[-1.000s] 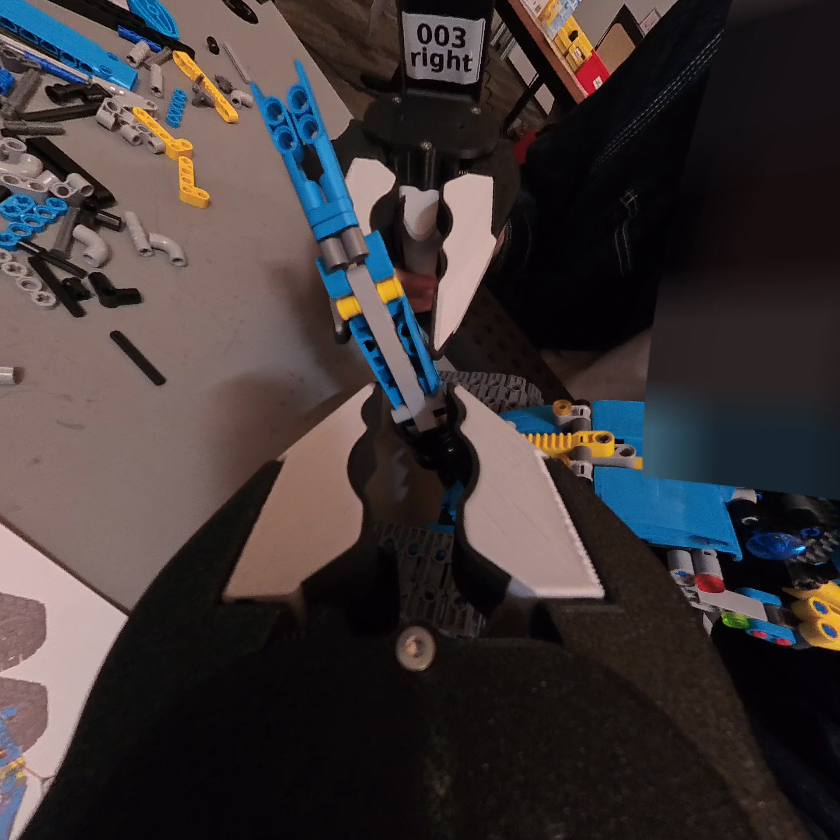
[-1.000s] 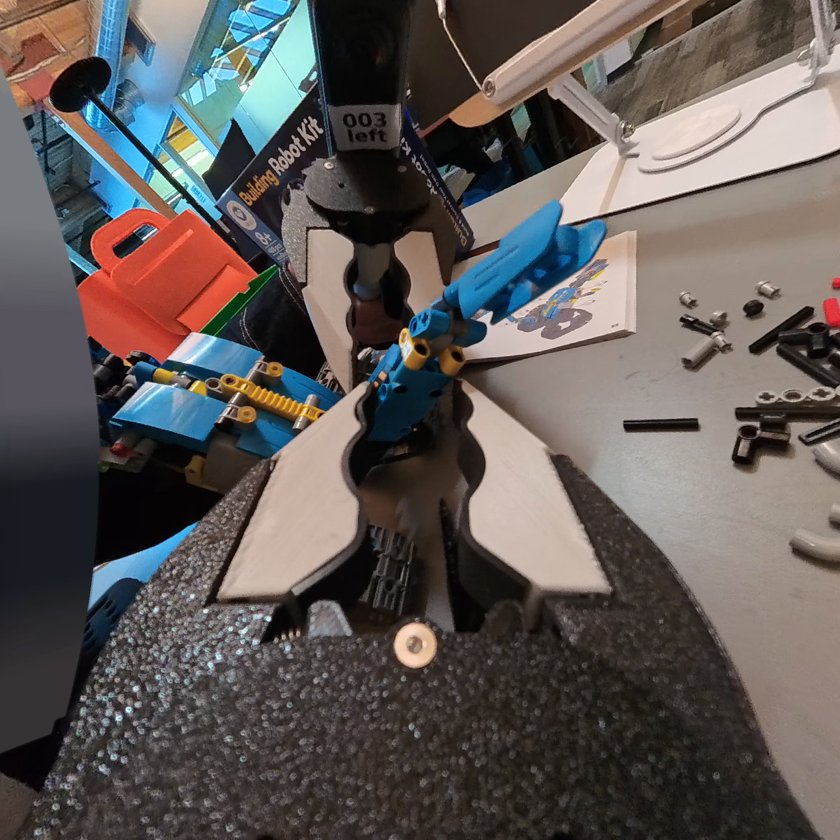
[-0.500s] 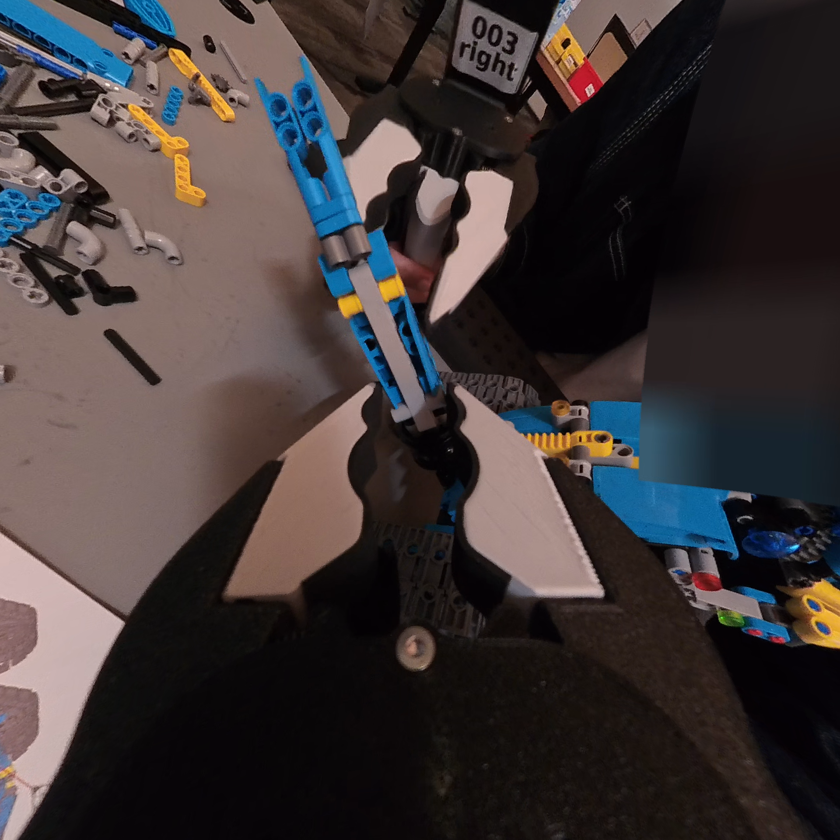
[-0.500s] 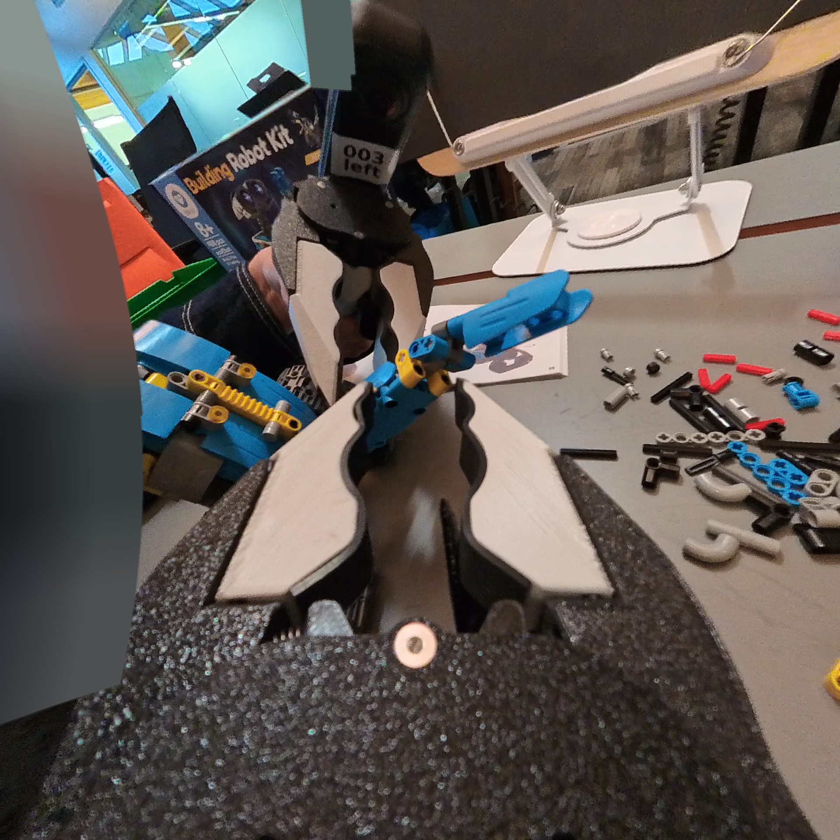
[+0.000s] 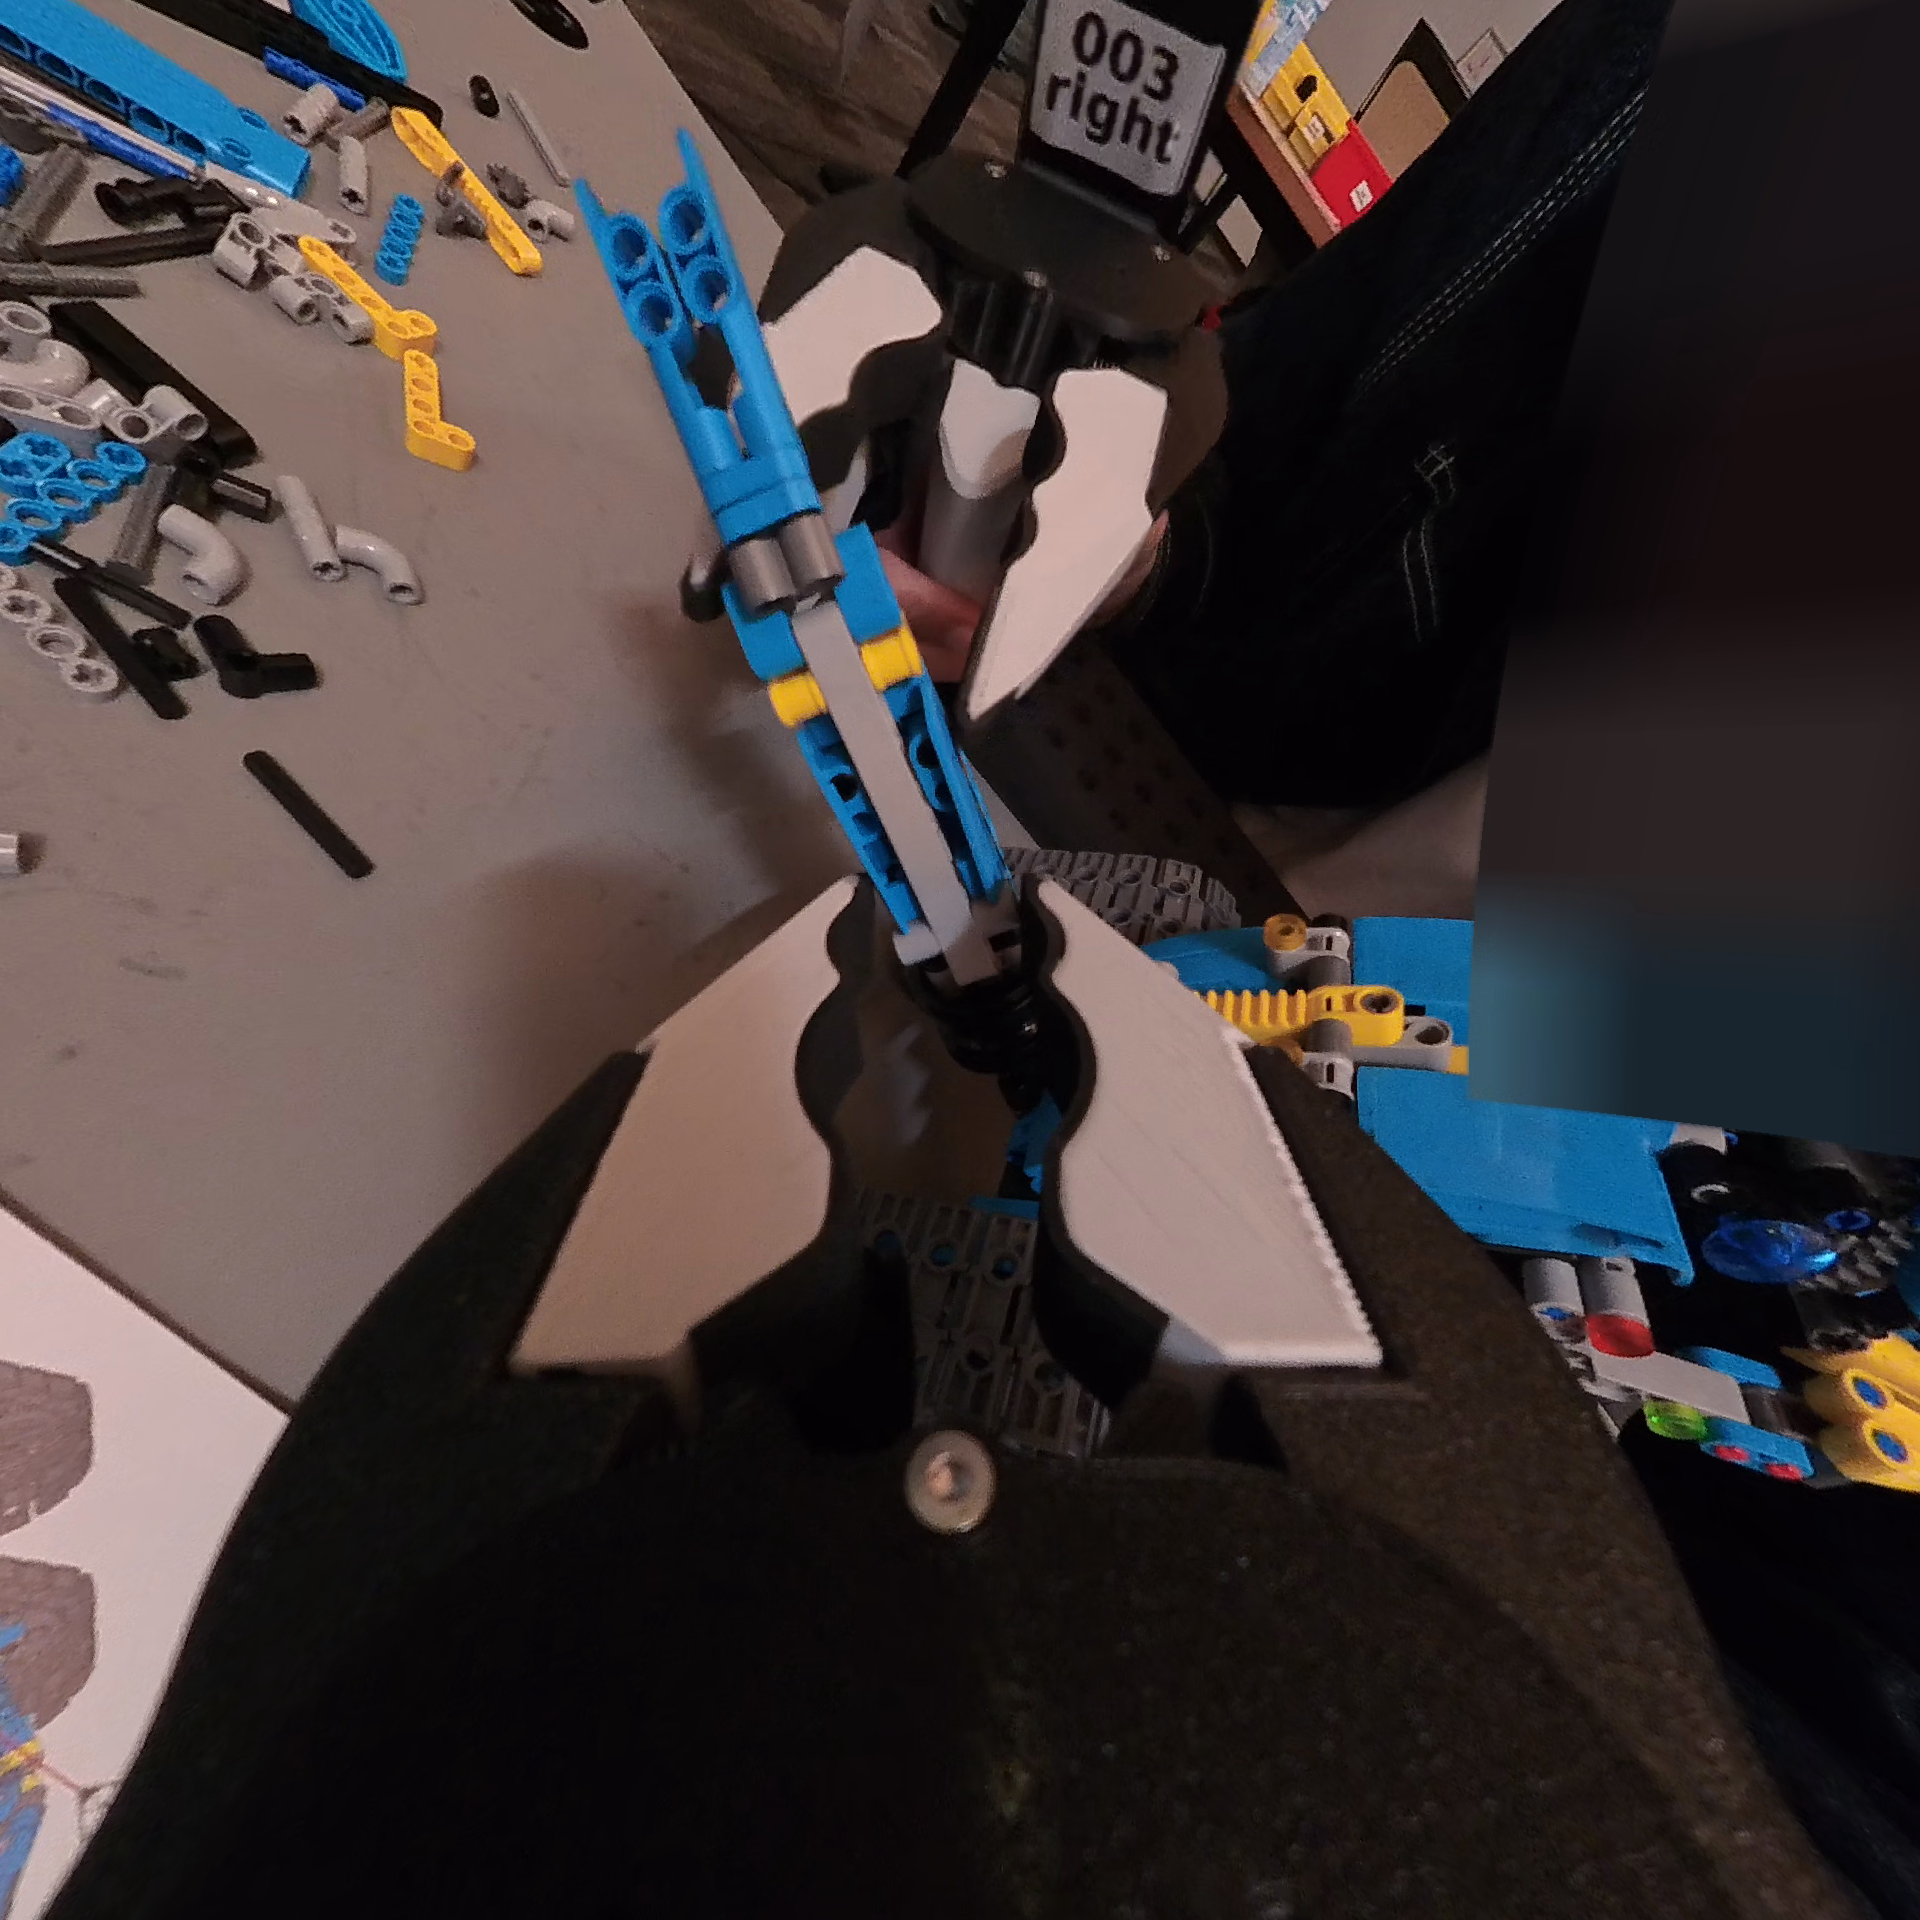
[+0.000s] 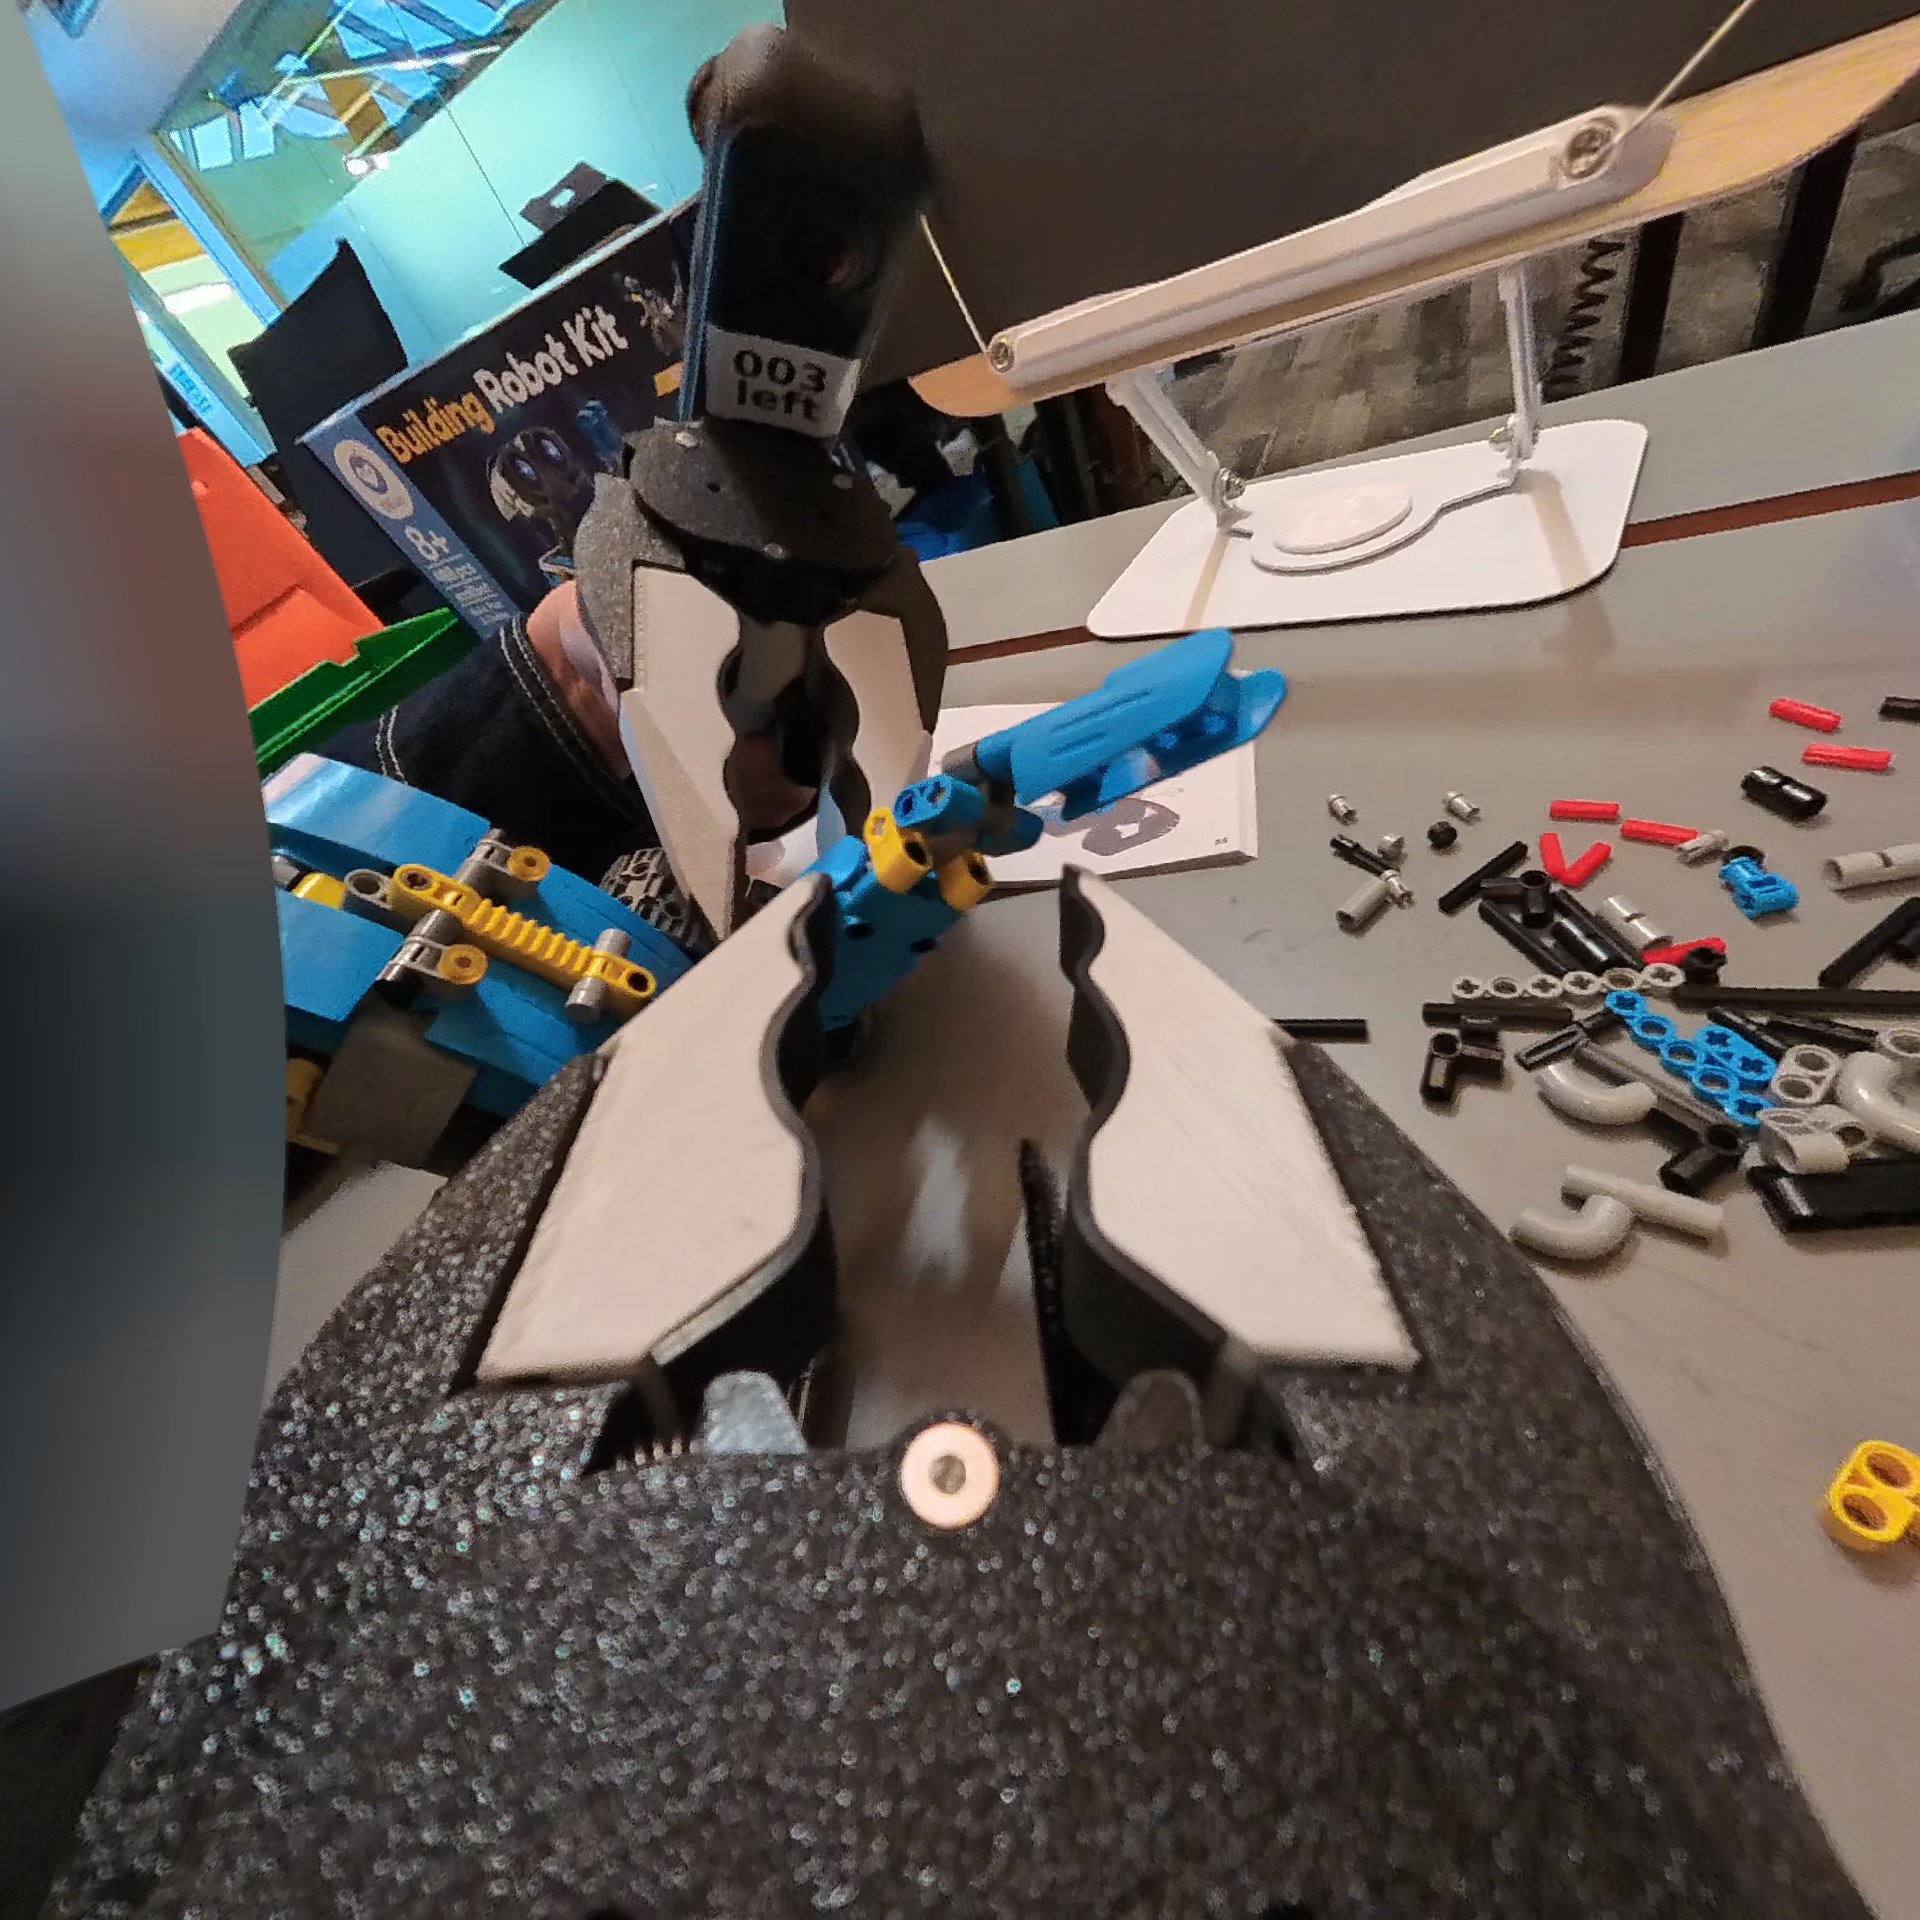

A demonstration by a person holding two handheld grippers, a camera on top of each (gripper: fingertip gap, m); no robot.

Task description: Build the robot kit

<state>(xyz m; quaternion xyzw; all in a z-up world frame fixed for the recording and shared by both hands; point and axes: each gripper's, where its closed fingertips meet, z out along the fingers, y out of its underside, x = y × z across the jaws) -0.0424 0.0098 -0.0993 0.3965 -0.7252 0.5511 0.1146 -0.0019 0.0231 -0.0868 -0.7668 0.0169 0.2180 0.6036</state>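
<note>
A long blue, grey and yellow brick arm [image 5: 750, 436] sticks up from my left gripper [image 5: 948, 914], which is shut on the arm's black lower end. The arm also shows in the right wrist view [image 6: 1101, 727], where the left gripper [image 6: 779, 862] holds it from behind. My right gripper [image 6: 945, 894] is open and empty, and its left fingertip lies beside the arm's blue base. In the left wrist view the right gripper [image 5: 935, 623] hangs just behind the arm. A blue tracked model [image 5: 1507, 1174] lies below both grippers; it also shows in the right wrist view [image 6: 468, 935].
Loose bricks, pins and beams [image 6: 1662, 1018] are spread over the grey table [image 6: 1351, 1351], also in the left wrist view [image 5: 208, 416]. An open booklet [image 6: 1122, 821], a white stand base [image 6: 1455, 540], a kit box [image 6: 468, 468] and a person in dark clothes [image 5: 1351, 520] are near. The grippers' ends are close to 5 centimeters from one another.
My right gripper has drawn back and to the right, so the arm's base is no longer between its fingers. My left gripper still holds the arm in place.
</note>
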